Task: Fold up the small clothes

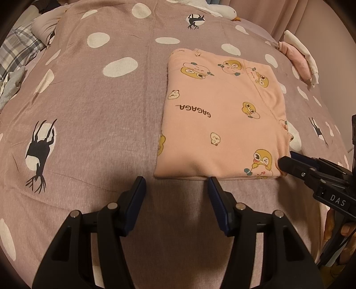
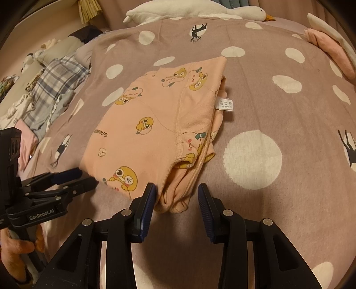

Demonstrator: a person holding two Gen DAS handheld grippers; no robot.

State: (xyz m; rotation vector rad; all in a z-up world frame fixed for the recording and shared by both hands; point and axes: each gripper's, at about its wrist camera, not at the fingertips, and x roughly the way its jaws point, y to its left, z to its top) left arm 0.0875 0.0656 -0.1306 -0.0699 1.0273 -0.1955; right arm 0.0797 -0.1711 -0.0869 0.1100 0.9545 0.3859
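Just ahead of right gripper (image 2: 175,195) fingers, parted and empty: near edge of folded peach cartoon-print cotton garment (image 2: 155,124) on bed; long axis running away. Left gripper (image 1: 176,189) half-open, empty, beside.

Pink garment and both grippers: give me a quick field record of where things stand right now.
garment: pink printed garment, folded into a flat rectangle on the dotted bedspread
care label: white tag showing at the garment's right edge
left gripper: jaws open, at the near folded edge, nothing between them
right gripper: jaws open, straddling the near corner, pads not pressing
other items: folded pink-and-white clothes at far right; plush goose beyond
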